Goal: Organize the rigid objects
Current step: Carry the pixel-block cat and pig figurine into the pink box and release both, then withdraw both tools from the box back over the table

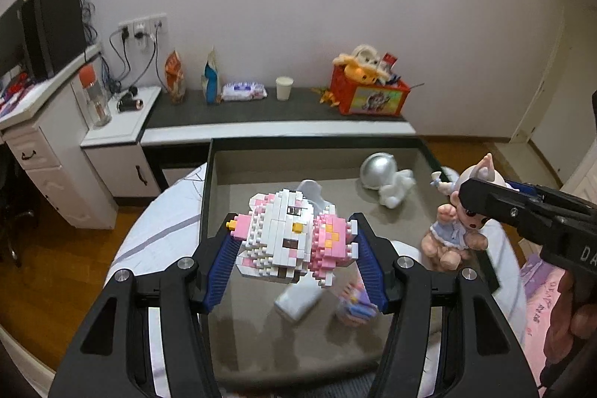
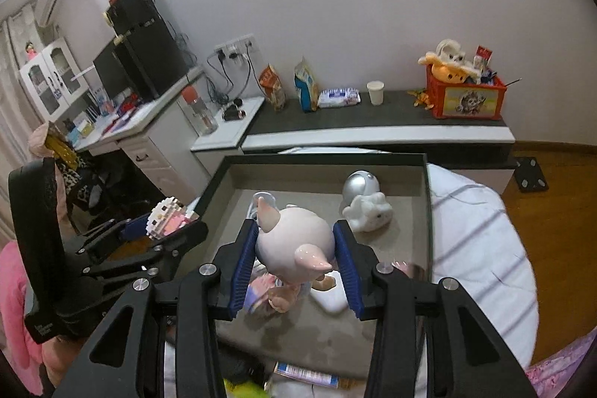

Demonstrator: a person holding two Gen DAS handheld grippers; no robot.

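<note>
Above a grey-lined tray (image 1: 220,170) resting on a striped bed, we see both grippers loaded. The left gripper (image 1: 294,248) is partly closed, its ribbed blue pads pressing the two sides of a brick-built figure (image 1: 287,234), which hangs between the fingers over the tray's near half. The figure is blocky and studded, mostly white with pink patches and small yellow pieces. The right gripper (image 2: 294,248) stands narrower, its pads clamped on the smooth, glossy, pale-pink head of a doll (image 2: 294,237); from the left wrist view we make out the doll's (image 1: 453,230) pointed ears, blue dress and dangling legs, raised at the tray's right edge. On the tray floor beyond both lies a toy astronaut (image 1: 386,179) on its side, with a rounded silver helmet and white body, well apart from either gripper. Other small items beneath the held toys are too blurred for us to name.
</note>
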